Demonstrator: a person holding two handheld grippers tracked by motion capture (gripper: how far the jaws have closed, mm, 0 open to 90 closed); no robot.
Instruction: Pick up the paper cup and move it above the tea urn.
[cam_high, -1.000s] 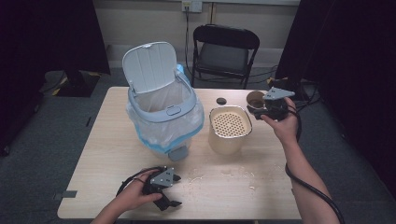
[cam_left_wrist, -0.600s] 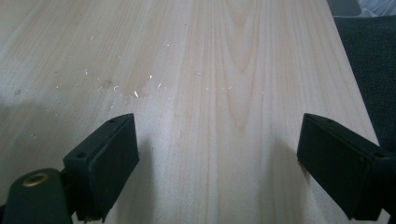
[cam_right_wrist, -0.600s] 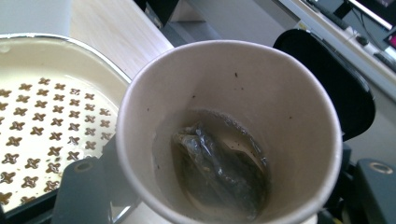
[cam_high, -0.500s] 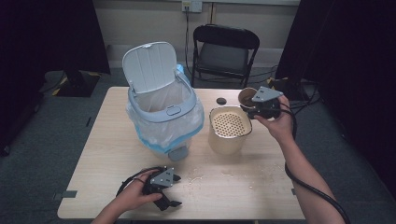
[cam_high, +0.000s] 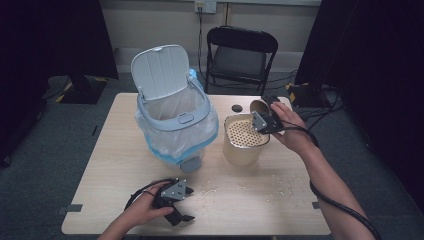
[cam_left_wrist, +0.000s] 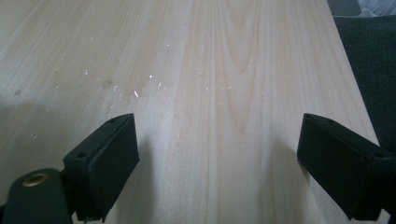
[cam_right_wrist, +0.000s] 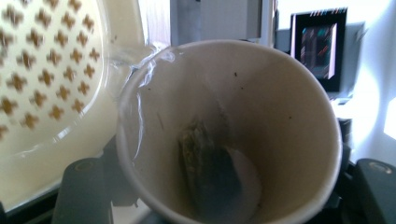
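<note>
- Paper cup (cam_right_wrist: 229, 135), brown, soggy tea bag (cam_right_wrist: 205, 172) inside, pinched by right gripper (cam_high: 267, 120); tipping over cream perforated strainer bin (cam_high: 245, 137).
- Left gripper (cam_left_wrist: 219, 172) spread, idle.
- Next: tilt further, drain liquid.

Your high view looks down over the bench (cam_high: 125, 165); the left gripper view skims its near edge, the right perhaps its far corner.
</note>
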